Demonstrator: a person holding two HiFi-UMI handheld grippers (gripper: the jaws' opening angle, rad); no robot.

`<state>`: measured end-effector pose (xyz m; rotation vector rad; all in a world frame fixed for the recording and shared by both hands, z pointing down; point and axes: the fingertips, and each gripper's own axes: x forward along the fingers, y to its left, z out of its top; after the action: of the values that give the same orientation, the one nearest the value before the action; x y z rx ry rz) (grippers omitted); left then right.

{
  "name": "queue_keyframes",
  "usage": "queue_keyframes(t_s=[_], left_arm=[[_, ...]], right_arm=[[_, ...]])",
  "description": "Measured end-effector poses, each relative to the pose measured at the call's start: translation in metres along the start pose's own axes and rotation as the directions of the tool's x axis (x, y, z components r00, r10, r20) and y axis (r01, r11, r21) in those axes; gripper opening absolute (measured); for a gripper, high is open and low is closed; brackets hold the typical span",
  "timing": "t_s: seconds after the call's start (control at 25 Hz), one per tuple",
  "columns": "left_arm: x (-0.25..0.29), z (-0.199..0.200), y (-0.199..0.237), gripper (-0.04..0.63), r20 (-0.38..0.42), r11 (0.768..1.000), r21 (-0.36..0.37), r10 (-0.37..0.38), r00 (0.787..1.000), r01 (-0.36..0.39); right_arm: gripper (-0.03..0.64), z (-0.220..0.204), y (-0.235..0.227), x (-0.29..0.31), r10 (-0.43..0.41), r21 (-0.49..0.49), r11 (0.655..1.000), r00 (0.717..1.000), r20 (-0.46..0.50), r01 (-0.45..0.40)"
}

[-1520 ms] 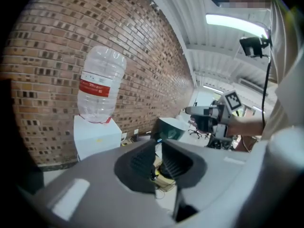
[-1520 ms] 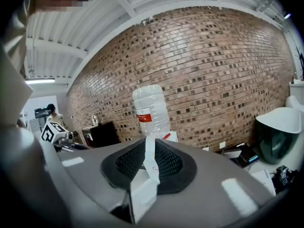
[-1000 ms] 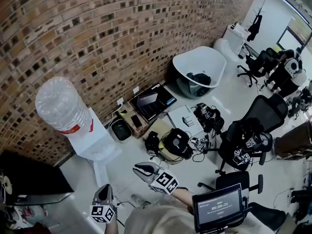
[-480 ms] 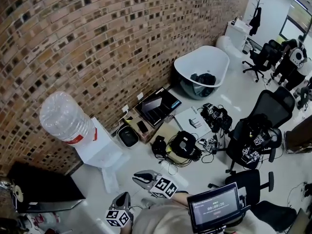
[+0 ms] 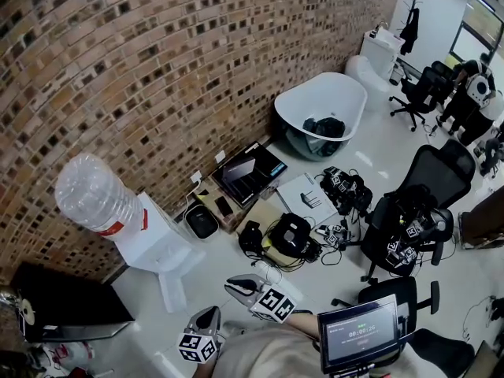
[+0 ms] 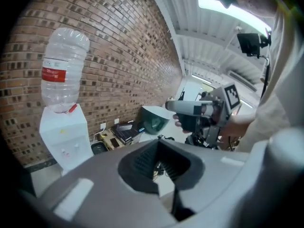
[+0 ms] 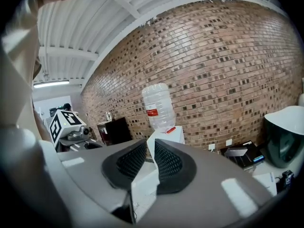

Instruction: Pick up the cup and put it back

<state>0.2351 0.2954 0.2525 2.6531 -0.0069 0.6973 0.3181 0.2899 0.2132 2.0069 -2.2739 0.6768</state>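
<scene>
Seen from the head view, the grey plastic left gripper [image 5: 210, 313] and grey plastic right gripper [image 5: 230, 284] each carry black-and-white marker cubes [image 5: 272, 304]. They point out over a smooth pale floor [image 5: 228, 254]. Ahead of both stands a boxy white water dispenser [image 5: 153, 239], topped by a clear ribbed plastic bottle [image 5: 93, 194]. It backs onto a rough red-brown brick wall [image 5: 157, 69].

Only this view shows the tangle of black cables and gear [image 5: 290, 235] on the floor beyond the right gripper.

Both gripper views add a ribbed white ceiling [image 6: 209, 42]. The left gripper view shows its own dark ribbed pads [image 6: 142, 161] pressed together, pinching nothing, with the right gripper just to its right. The right gripper view shows its jaws likewise pressed together and empty, the dispenser straight ahead. No view lets me pick out the cup.
</scene>
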Motion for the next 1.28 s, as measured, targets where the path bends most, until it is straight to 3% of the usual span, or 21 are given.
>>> queue_keyframes(t_s=[0.24,0.4,0.56,0.68,0.96,1.2,1.28], left_arm=[[0.013,0.003,-0.006,0.005,0.038,0.996,-0.050,0.080,0.996,-0.078],[0.016,0.001,-0.013,0.005,0.088,0.980,-0.072,0.191,0.978,-0.185],[0.018,-0.004,-0.019,0.005,0.129,0.963,-0.115,0.258,0.957,-0.244],[0.008,-0.011,-0.015,0.005,0.146,0.939,-0.178,0.322,0.935,-0.295],[-0.025,-0.025,0.014,0.005,0.154,0.858,-0.264,0.489,0.858,-0.442],[-0.058,-0.017,0.028,0.006,0.193,0.824,-0.247,0.558,0.807,-0.510],[-0.068,-0.016,0.035,0.006,0.197,0.821,-0.246,0.563,0.803,-0.515]], right_arm=[[0.044,-0.002,-0.033,-0.018,-0.023,-0.104,0.994,0.999,-0.028,0.020],[0.044,-0.002,-0.039,-0.027,0.053,-0.130,0.990,0.998,-0.033,-0.057],[0.045,0.003,-0.042,-0.027,0.145,-0.143,0.979,0.989,-0.034,-0.148],[0.048,0.002,-0.039,-0.021,0.204,-0.146,0.967,0.977,-0.059,-0.211],[0.107,0.004,-0.015,0.005,0.297,-0.179,0.932,0.948,-0.114,-0.314],[0.121,0.001,0.000,0.015,0.309,-0.171,0.929,0.943,-0.124,-0.328],[0.121,-0.002,0.003,0.020,0.296,-0.169,0.934,0.947,-0.126,-0.314]])
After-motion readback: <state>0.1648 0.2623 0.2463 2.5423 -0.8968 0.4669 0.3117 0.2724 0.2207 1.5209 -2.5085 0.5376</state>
